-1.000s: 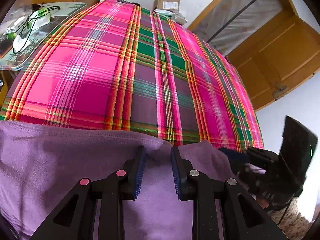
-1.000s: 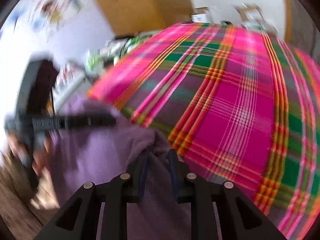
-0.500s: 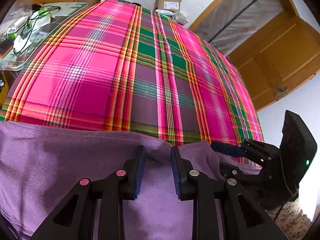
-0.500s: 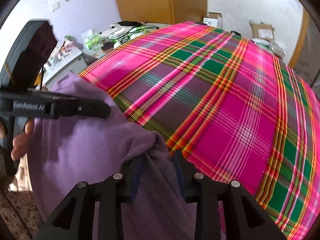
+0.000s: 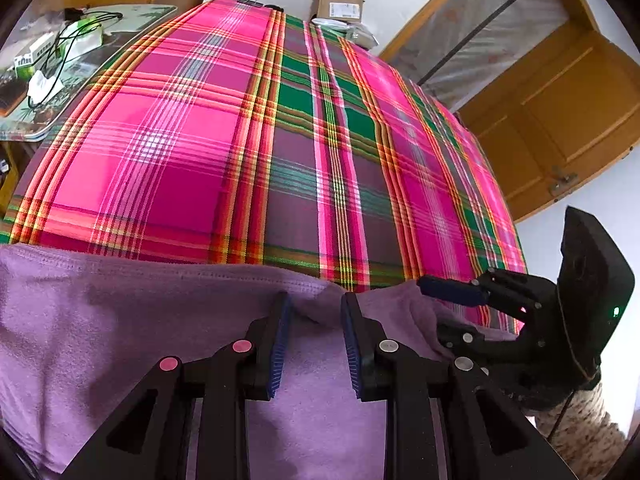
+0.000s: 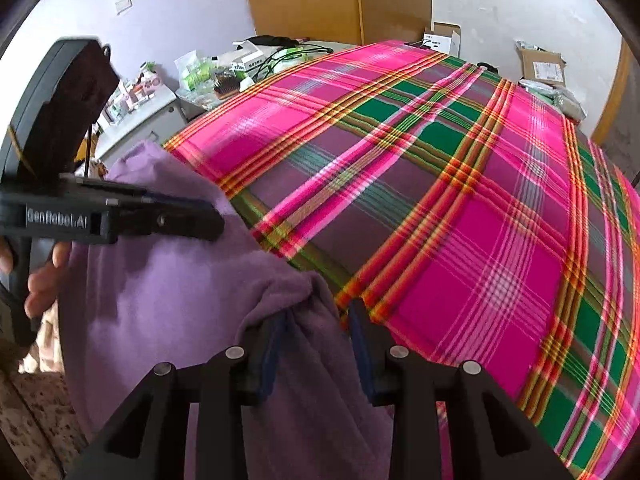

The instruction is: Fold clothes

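Purple garment (image 5: 132, 320) draped over near edge of plaid-covered table (image 5: 248, 152), left claw (image 5: 314, 312) narrow, hem bunched between pads, right claw (image 6: 318, 320) just widened, loose fold between jaws, open plaid ahead of both.

I see a plaid cloth (image 5: 224, 152) over the worktop, mostly hot pink with green blocks, dull purple squares and thin orange, yellow and white stripes. The garment (image 5: 120, 320) at its near edge is plain lilac, with stitching of the same colour along its hem. My left gripper (image 5: 316, 336) is black, with blue pads and pink and silver rivets; my right gripper (image 6: 318, 344) is black too, with blue pads and silver rivets. The doors (image 5: 560, 112) behind are honey-brown wood, and the wall (image 6: 168, 16) is pale lilac.
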